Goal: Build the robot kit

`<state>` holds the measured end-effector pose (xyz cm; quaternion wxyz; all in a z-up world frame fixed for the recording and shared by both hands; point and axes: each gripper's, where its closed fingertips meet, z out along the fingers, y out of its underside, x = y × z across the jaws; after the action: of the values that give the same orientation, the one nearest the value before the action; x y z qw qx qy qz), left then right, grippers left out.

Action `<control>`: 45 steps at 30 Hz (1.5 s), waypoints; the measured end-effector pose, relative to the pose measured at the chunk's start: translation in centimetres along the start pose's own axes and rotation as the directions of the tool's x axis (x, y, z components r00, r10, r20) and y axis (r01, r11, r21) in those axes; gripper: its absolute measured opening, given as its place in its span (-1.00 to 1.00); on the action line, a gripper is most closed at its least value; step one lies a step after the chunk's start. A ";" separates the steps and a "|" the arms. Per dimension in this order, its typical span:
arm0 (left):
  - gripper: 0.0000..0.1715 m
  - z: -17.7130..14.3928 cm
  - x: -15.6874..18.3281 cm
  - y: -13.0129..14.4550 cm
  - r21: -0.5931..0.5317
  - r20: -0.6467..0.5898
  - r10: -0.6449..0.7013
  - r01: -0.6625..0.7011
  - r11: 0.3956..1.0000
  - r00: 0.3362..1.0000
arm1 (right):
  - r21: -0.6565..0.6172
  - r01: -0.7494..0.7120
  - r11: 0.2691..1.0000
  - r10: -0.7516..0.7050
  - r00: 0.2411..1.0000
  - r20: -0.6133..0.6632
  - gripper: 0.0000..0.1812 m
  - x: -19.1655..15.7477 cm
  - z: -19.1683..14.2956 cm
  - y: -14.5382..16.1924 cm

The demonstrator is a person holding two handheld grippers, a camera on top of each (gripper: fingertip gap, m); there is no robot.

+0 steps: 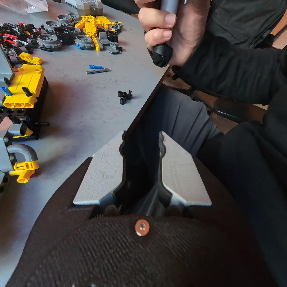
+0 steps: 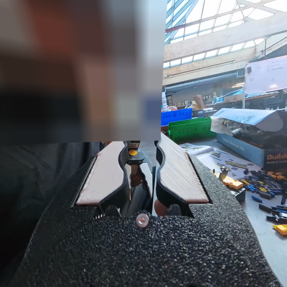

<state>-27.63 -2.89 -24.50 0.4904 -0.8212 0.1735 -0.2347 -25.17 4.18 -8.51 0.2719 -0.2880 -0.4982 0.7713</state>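
left gripper (image 1: 142, 135) hanging over the grey table (image 1: 87, 96) edge, jaws apart, gripping nothing | right gripper (image 2: 140, 145) jaws apart, empty, pointing up at the person | only left view showing black connector (image 1: 125, 97) nearest, yellow parts pile (image 1: 93, 24) beyond | only right view showing instruction booklet (image 2: 217, 156), blue box (image 2: 242, 149), green bin (image 2: 191, 128)

On the grey desk (image 1: 87, 108) we see a pile of yellow beams (image 1: 93, 23) beside grey wheels (image 1: 46, 39); nearer the desk edge lies a black connector (image 1: 125, 96).
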 end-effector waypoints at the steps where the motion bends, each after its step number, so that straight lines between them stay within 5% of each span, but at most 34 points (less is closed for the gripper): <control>1: -0.55 0.0 0.0 0.0 0.006 -0.011 -0.005 0.005 1.000 1.000 | -0.019 0.005 1.000 -0.005 1.000 -0.010 -0.68 0.2 0.1 0.2; 4: -0.55 -0.3 -0.3 0.3 -0.006 -0.003 0.014 -0.014 1.000 1.000 | -0.167 0.081 0.983 -0.108 0.981 -0.164 -0.74 2.6 -0.6 1.6; 9: -0.52 -1.4 -1.3 0.0 0.001 0.043 0.080 -0.080 0.997 0.996 | -0.430 0.108 0.896 -0.328 0.815 -0.479 -0.75 9.0 -5.1 4.1; 14: -0.51 -1.3 -1.7 0.2 0.012 0.037 0.053 -0.053 0.999 0.998 | -0.524 0.010 0.852 -0.323 0.797 -0.510 -0.72 10.7 -6.1 7.0; 18: -0.52 -1.2 -1.4 -0.2 0.033 0.040 0.074 -0.075 0.997 0.996 | -0.664 -0.064 0.745 -0.370 0.789 -0.491 -0.87 11.1 -7.5 9.4; 30: -0.54 -0.8 -2.4 -0.8 0.085 0.022 0.066 -0.067 0.994 0.998 | -0.737 -0.301 0.605 -0.339 0.740 -0.581 -0.65 13.0 -10.5 12.7; 39: -0.42 -2.3 -1.0 -3.3 0.262 -0.012 0.141 -0.133 0.956 0.990 | -0.734 -0.314 0.603 -0.302 0.762 -0.573 -0.70 12.9 -10.2 13.0; 45: -0.47 -1.8 -2.4 -1.8 0.207 0.001 0.072 -0.071 0.976 0.997 | -0.730 -0.302 0.614 -0.295 0.769 -0.566 -0.71 12.8 -10.0 12.8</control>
<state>-30.47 -2.12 -22.69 0.5809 -0.7581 0.1791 -0.2363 -28.46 14.77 -25.95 0.2670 -0.6219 -0.6604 0.3251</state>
